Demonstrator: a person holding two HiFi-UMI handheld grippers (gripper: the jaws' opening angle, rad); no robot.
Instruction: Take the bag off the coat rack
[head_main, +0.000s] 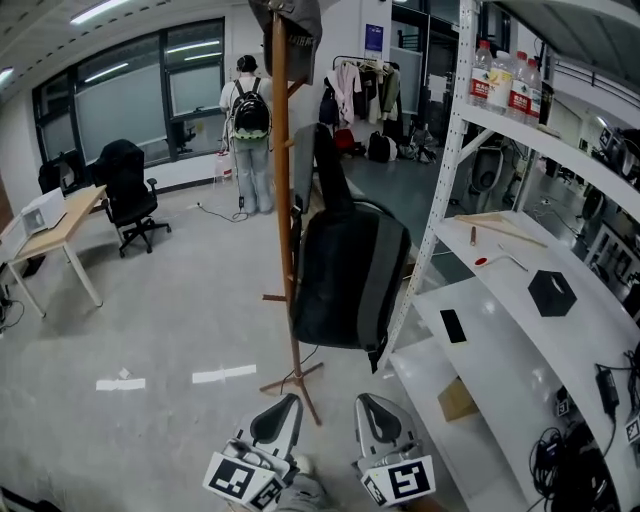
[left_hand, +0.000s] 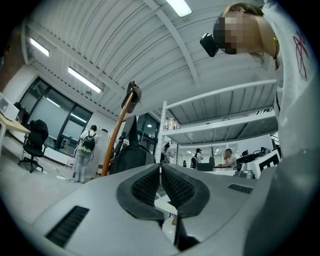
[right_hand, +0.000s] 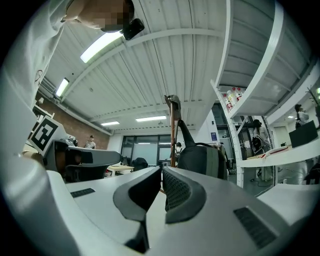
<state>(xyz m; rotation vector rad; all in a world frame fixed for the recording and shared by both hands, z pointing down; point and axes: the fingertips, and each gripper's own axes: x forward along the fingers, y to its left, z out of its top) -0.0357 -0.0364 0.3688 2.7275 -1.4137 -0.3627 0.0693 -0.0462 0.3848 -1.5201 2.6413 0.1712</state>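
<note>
A black and grey backpack (head_main: 350, 270) hangs by its top strap from a tall wooden coat rack (head_main: 283, 200), close to the white shelving. A dark cap sits on the rack's top. My left gripper (head_main: 289, 400) and right gripper (head_main: 366, 400) are side by side low in the head view, short of the rack's foot, both shut and empty. In the left gripper view the backpack (left_hand: 131, 156) and rack pole (left_hand: 119, 129) lie ahead, left of the shut left gripper (left_hand: 160, 167). In the right gripper view the backpack (right_hand: 201, 157) hangs just right of the pole (right_hand: 173, 132), beyond the shut right gripper (right_hand: 161, 170).
White metal shelving (head_main: 520, 340) stands right of the rack, with bottles (head_main: 500, 75) on top and a black box (head_main: 551, 292) and a phone (head_main: 452, 325) lower down. A person wearing a backpack (head_main: 248, 140) stands at the back. A desk (head_main: 60, 225) and office chair (head_main: 128, 195) are at the left.
</note>
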